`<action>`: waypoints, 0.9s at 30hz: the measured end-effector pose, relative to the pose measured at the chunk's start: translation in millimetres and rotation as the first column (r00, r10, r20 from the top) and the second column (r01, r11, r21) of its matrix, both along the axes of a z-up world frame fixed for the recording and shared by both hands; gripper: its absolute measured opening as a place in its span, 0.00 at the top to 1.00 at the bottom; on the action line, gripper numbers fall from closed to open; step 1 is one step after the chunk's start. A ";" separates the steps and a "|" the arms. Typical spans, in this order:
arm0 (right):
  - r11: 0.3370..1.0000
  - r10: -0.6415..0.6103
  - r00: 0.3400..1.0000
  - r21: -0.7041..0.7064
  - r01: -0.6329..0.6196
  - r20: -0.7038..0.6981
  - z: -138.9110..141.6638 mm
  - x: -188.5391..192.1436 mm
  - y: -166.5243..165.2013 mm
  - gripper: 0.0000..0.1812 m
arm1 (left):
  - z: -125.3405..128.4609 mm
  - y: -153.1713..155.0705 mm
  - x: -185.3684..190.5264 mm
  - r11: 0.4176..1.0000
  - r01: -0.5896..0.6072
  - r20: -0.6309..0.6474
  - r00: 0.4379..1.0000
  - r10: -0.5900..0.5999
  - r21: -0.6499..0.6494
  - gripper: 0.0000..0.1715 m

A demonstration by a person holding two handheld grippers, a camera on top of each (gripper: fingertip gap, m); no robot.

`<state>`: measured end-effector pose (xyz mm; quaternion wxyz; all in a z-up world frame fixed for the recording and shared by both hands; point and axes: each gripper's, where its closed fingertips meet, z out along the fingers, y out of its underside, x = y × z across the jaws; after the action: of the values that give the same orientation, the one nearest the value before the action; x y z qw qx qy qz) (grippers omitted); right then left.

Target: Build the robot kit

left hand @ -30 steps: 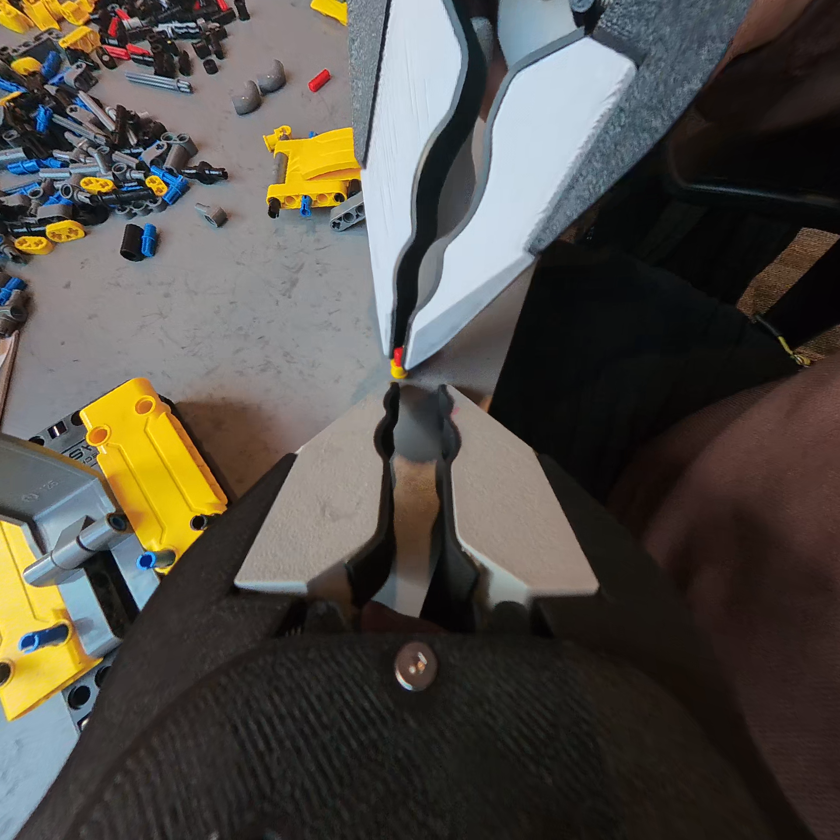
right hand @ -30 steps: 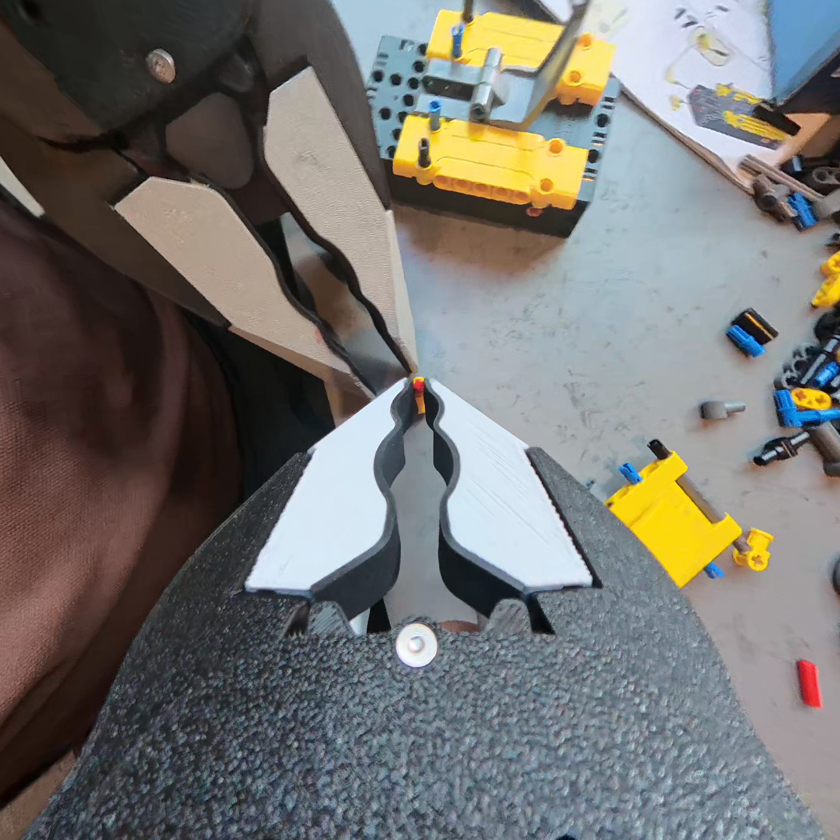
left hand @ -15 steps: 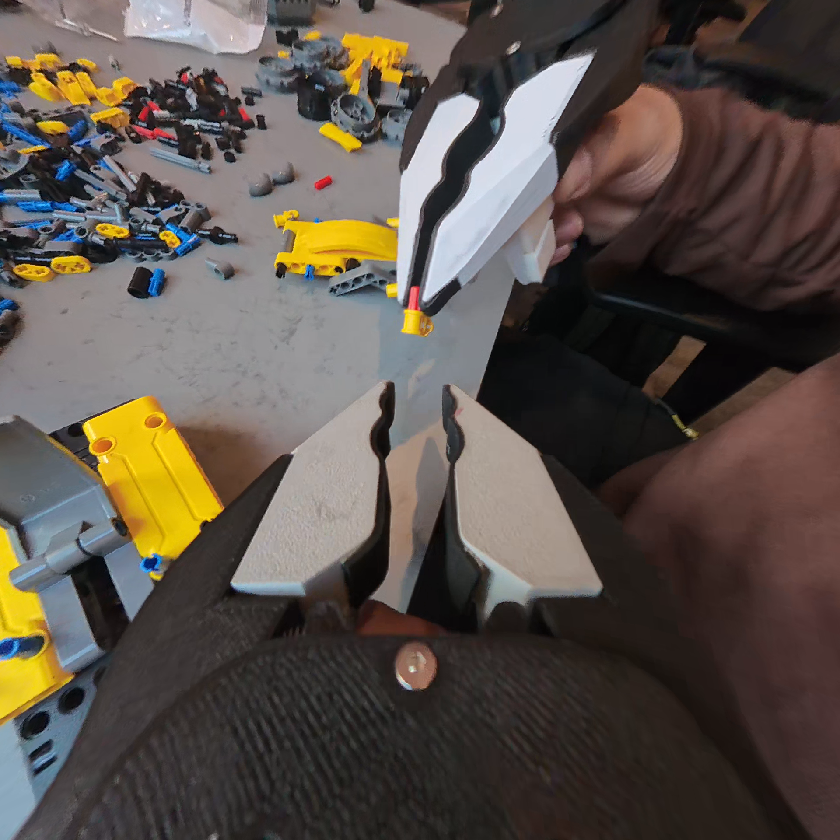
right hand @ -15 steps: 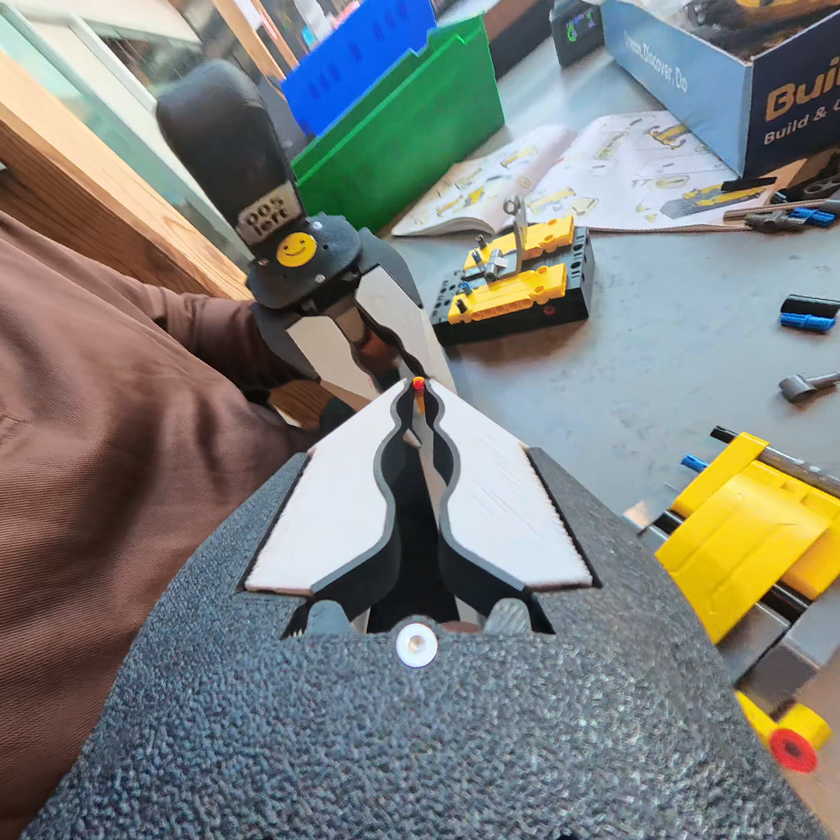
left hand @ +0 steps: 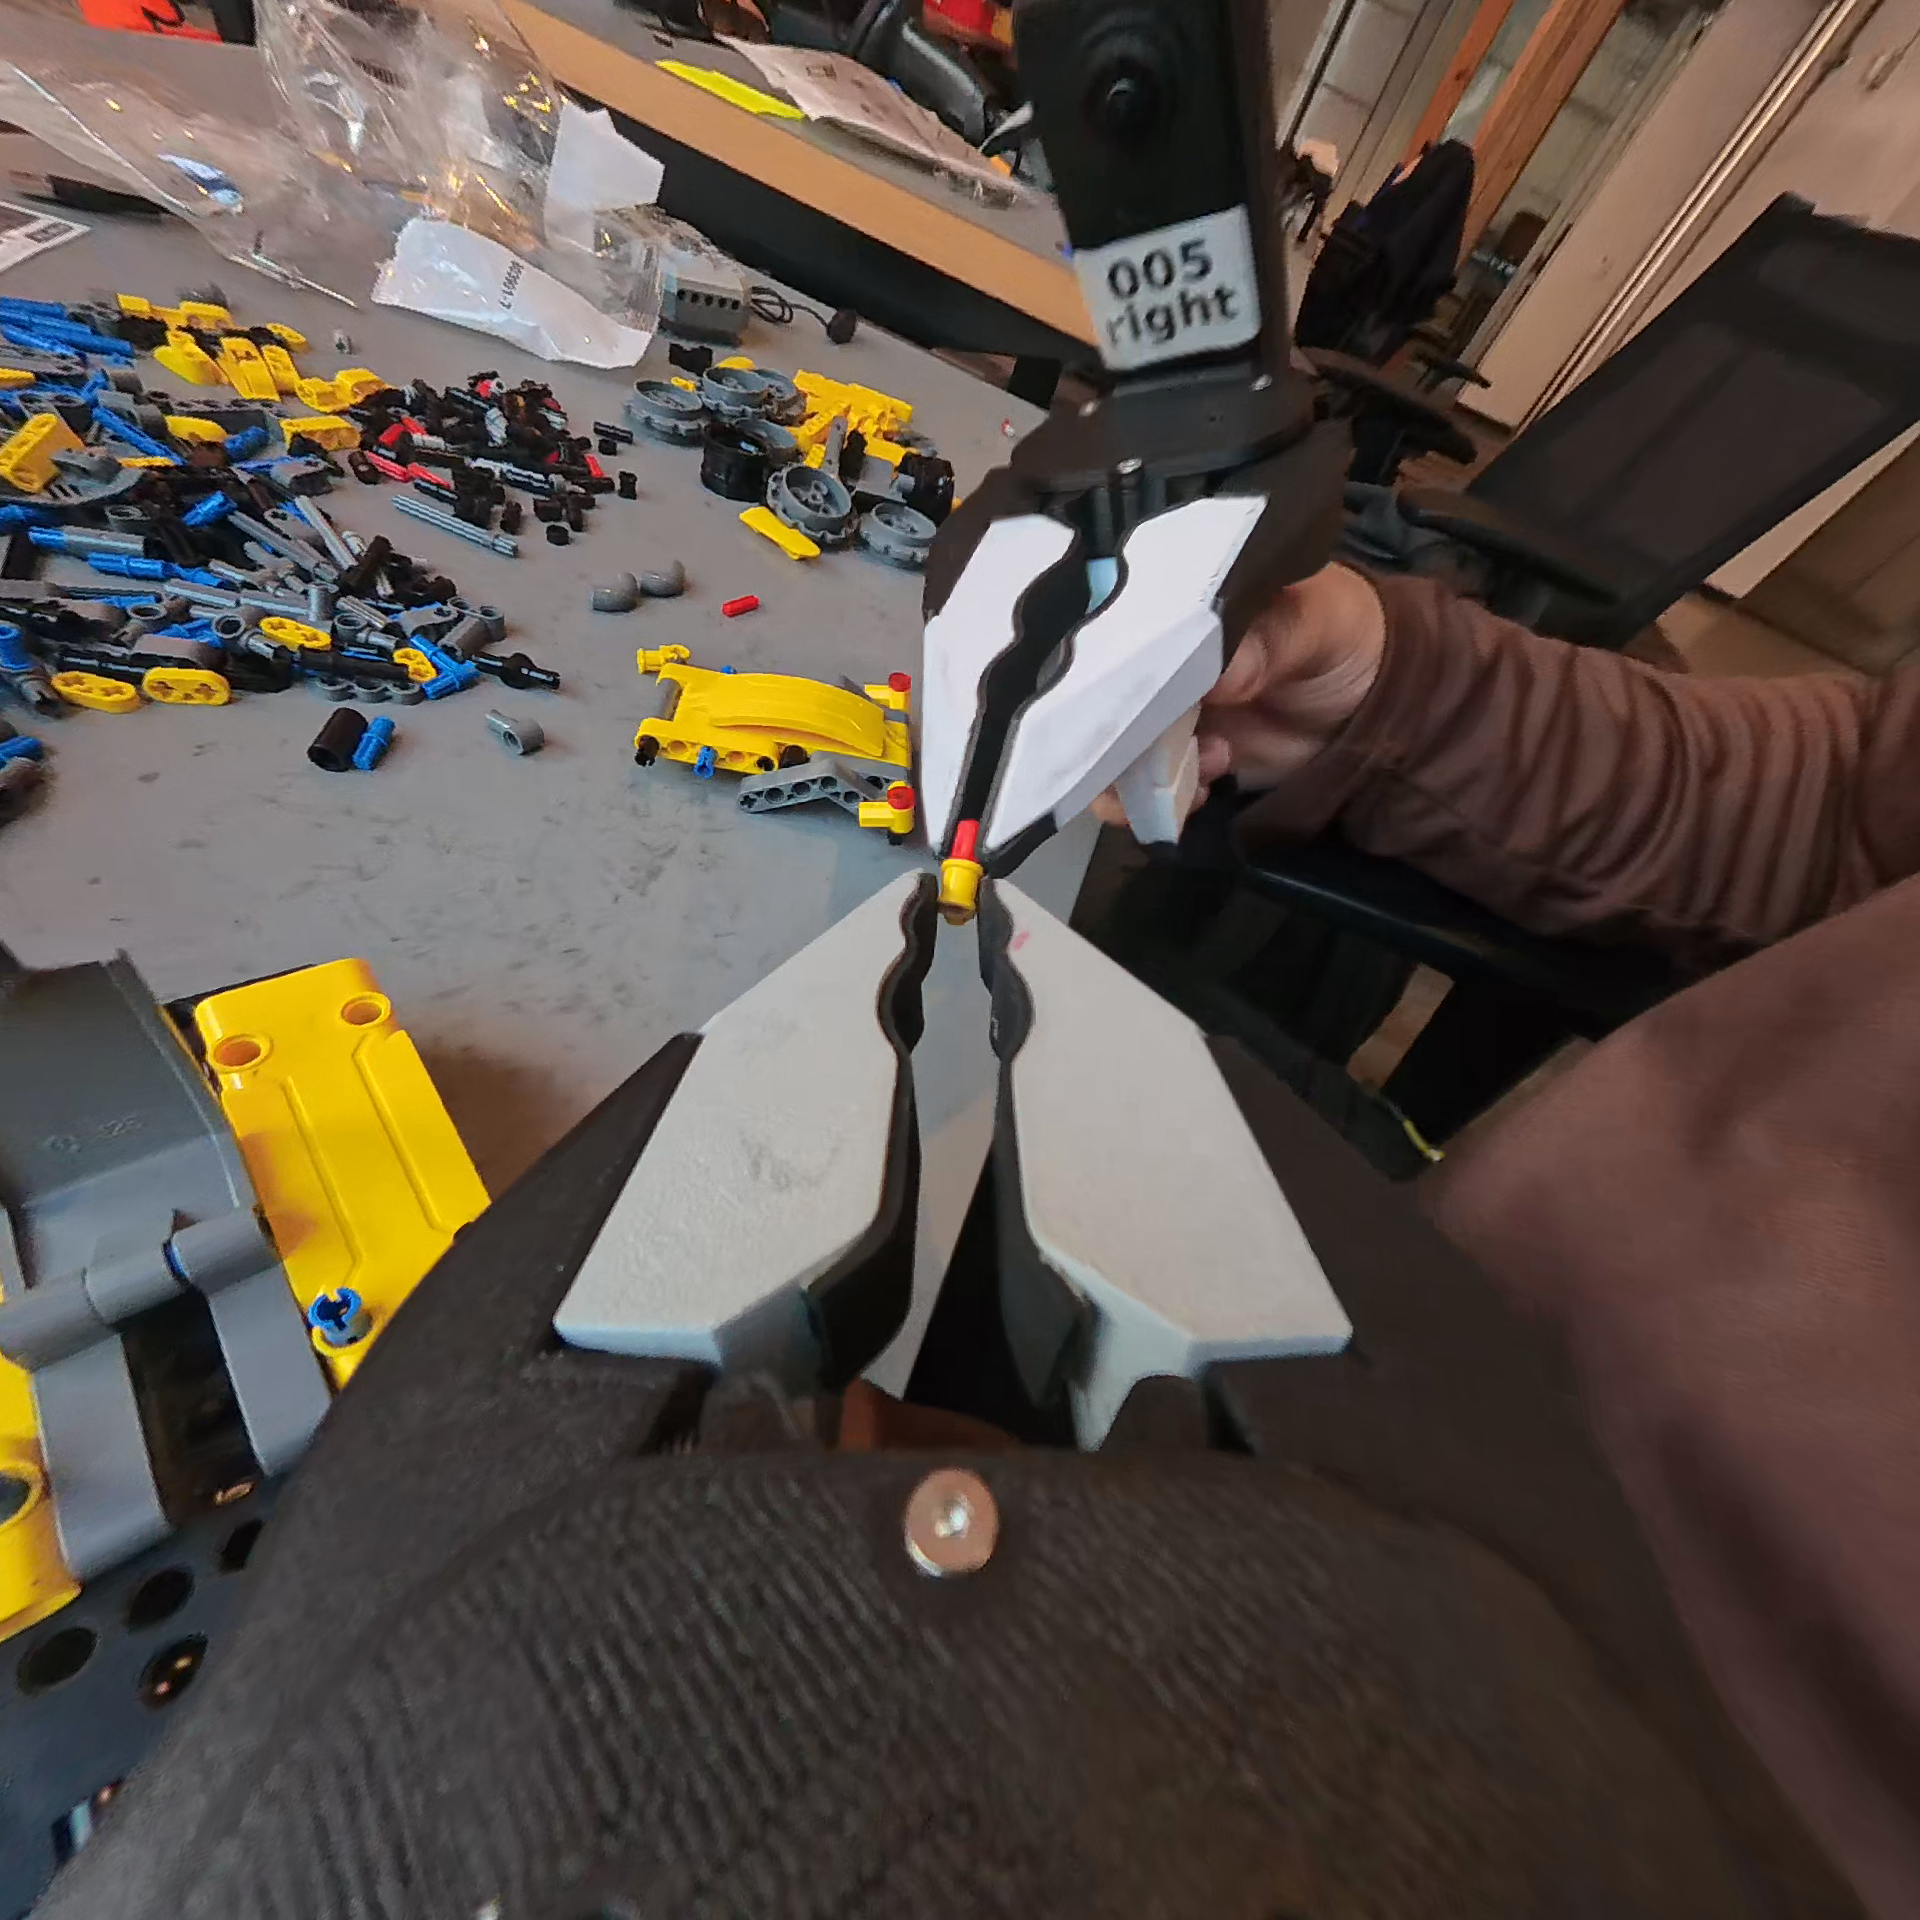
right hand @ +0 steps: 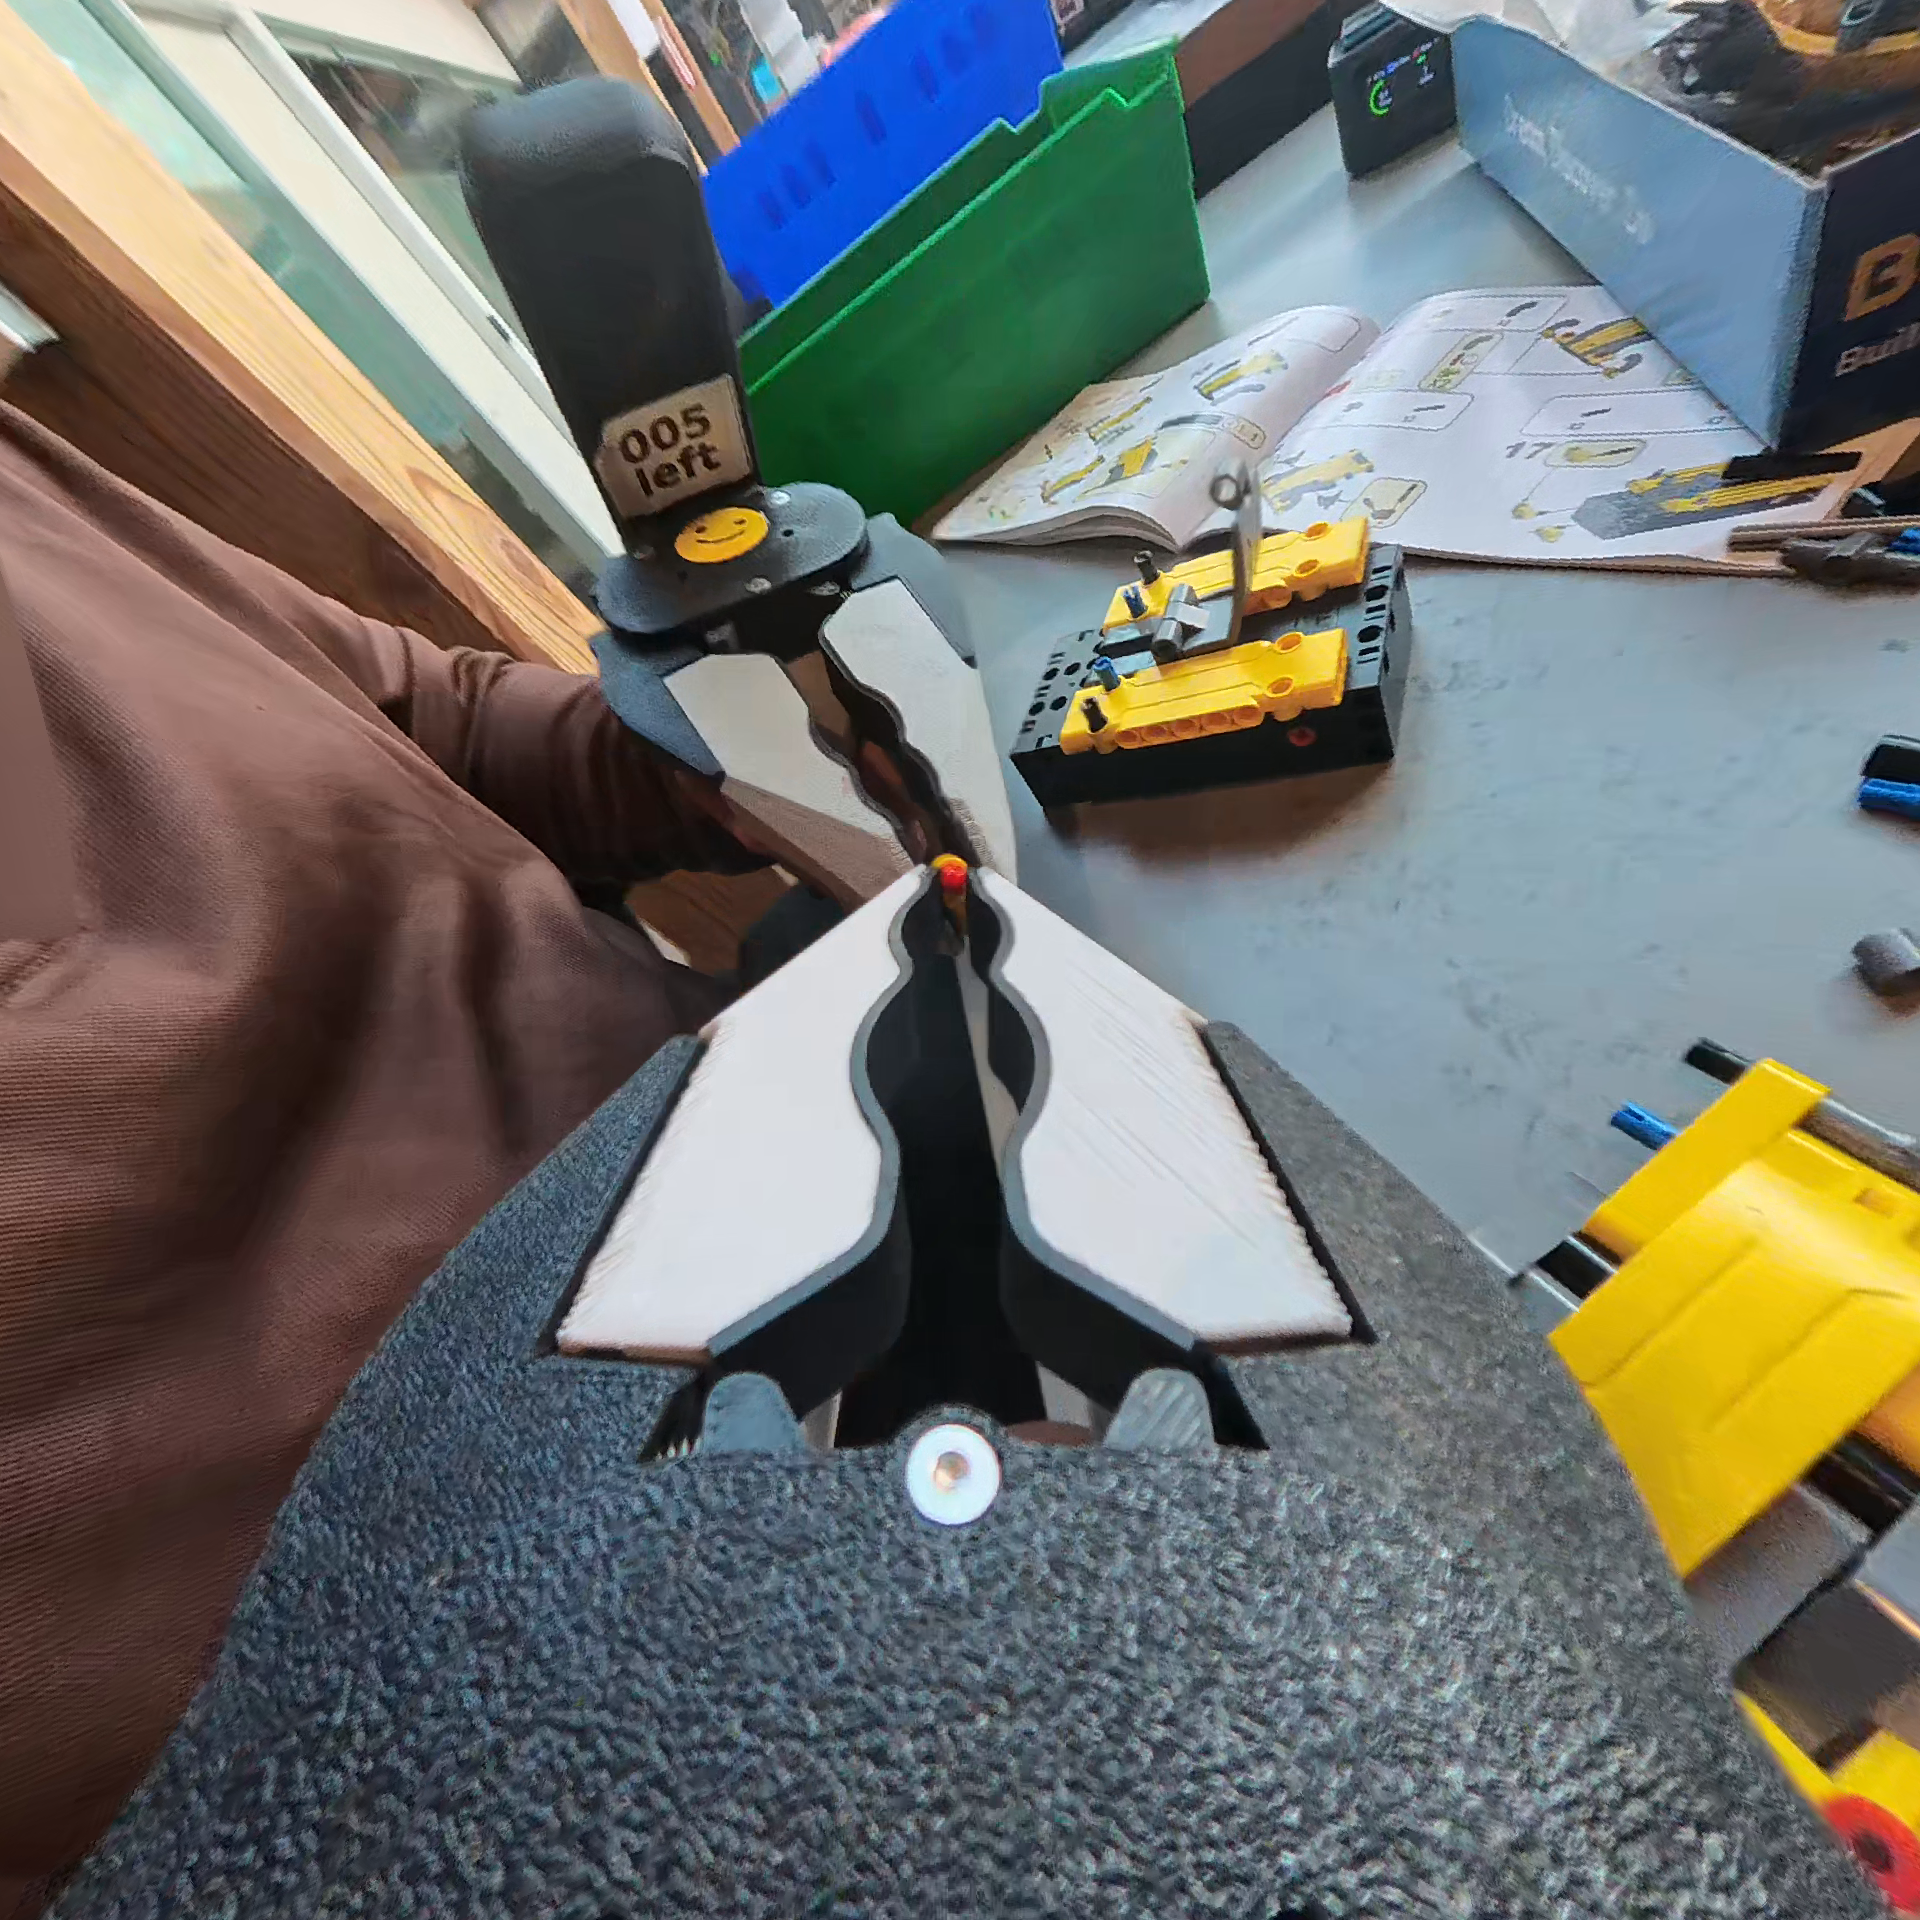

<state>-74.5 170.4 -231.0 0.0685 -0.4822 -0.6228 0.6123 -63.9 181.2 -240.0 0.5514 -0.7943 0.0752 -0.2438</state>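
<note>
My right gripper (right hand: pixel 951 883), with white fingers, is shut on a small red pin (right hand: pixel 950 878) at its very tip. The pin carries a yellow bush (left hand: pixel 958 883) on its free end. My left gripper (left hand: pixel 956 899), with grey fingers, faces it tip to tip, and its jaws are drawn in closely around the yellow bush. In the left wrist view the right gripper (left hand: pixel 971 831) comes down from above, held by a hand in a brown sleeve. In the right wrist view the left gripper (right hand: pixel 951 847) stands behind the pin. Both meet just off the near edge of the grey table (left hand: pixel 416 862).
A black base with yellow panels (right hand: pixel 1226 717) stands on the table to the left. A yellow curved subassembly (left hand: pixel 774 722) lies near the right gripper. Loose parts (left hand: pixel 260 582), wheels (left hand: pixel 810 499) and a plastic bag (left hand: pixel 416 156) lie farther back. An open booklet (right hand: pixel 1403 416), a green bin (right hand: pixel 987 312) and a blue box (right hand: pixel 1662 208) stand behind. The yellow curved subassembly (left hand: pixel 774 722) is about equally far from each gripper, around 11 centimetres.
Half a second ago the grippers were apart and the left jaws were wider. The right gripper has brought the pin back to the left tips, and the left jaws have narrowed around the bush.
</note>
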 end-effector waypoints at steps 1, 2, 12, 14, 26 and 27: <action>0.999 -0.002 1.000 0.042 0.002 -0.001 -2.0 0.1 0.8 0.97 | -2.4 0.1 -0.2 1.000 -0.003 -0.034 0.999 0.003 -0.001 0.97; 0.997 0.002 1.000 0.072 -0.002 0.000 -3.2 0.8 0.9 0.97 | -3.7 0.2 -0.3 1.000 -0.007 -0.072 0.997 0.008 0.006 0.97; 0.978 0.002 0.999 0.206 0.004 -0.032 -3.5 8.7 12.2 0.98 | -10.6 0.5 -1.0 0.999 -0.016 -0.222 0.975 0.022 0.032 0.97; 0.972 0.014 0.999 0.235 -0.003 -0.041 -4.1 9.6 10.0 1.00 | -10.5 -0.1 -0.1 0.999 -0.007 -0.219 0.976 0.014 0.033 0.97; 0.929 0.056 0.998 0.364 -0.065 0.037 -27.0 15.1 3.1 1.00 | -27.0 -3.6 5.0 0.999 0.024 -0.337 0.941 -0.033 -0.030 0.97; 0.926 0.048 0.997 0.372 -0.066 0.058 -31.7 14.7 4.0 0.98 | -28.7 -2.6 3.9 0.999 0.008 -0.363 0.932 -0.018 -0.031 0.97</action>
<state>-59.8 174.4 -262.7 0.1264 -0.4565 -0.7432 0.4724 -60.0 178.6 -268.7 0.5150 -0.8329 0.1774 -0.0977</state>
